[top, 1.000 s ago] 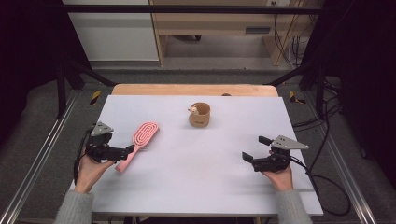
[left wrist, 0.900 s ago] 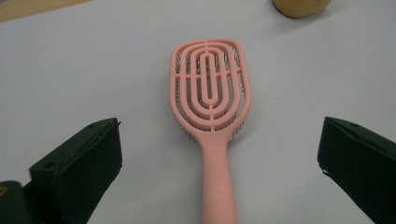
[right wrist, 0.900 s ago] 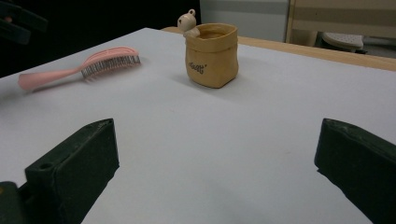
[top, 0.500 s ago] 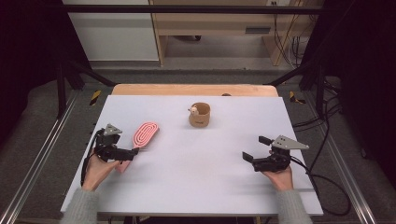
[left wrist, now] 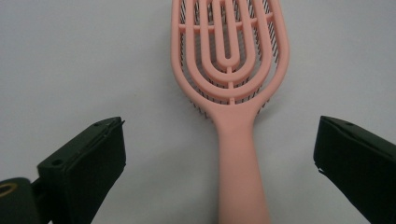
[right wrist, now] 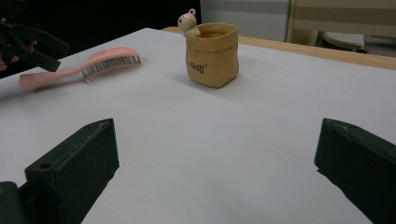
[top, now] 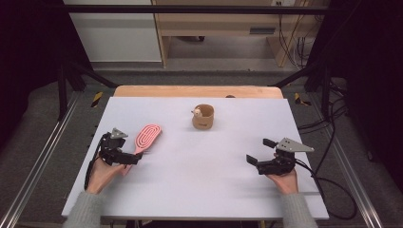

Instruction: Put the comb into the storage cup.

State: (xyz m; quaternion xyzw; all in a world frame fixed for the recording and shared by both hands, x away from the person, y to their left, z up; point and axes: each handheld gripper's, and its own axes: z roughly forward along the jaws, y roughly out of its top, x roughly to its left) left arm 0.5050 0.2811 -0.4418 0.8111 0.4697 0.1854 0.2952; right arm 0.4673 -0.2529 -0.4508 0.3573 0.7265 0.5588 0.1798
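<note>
A pink vented hairbrush (top: 147, 137) lies flat on the white table (top: 199, 190) at the left, head pointing away from me. My left gripper (top: 130, 157) is at its handle end. In the left gripper view the handle (left wrist: 238, 163) runs up between the wide-apart jaws of the left gripper (left wrist: 222, 126) and touches neither. My right gripper (top: 258, 150) rests open at the right with nothing in it. In the right gripper view, that gripper (right wrist: 217, 123) faces a tan pouch-shaped cup (right wrist: 212, 55) with a small bear figure on its rim.
The tan cup (top: 203, 117) stands at the table's middle back, apart from both grippers. A wooden strip (top: 199, 91) borders the far edge. Black frame rails run along both sides, and cables trail off to the right.
The brush has turned from a slant to point more straight away, and its head has moved slightly farther back. The left gripper has shifted a little to the right. The right gripper has stayed put.
</note>
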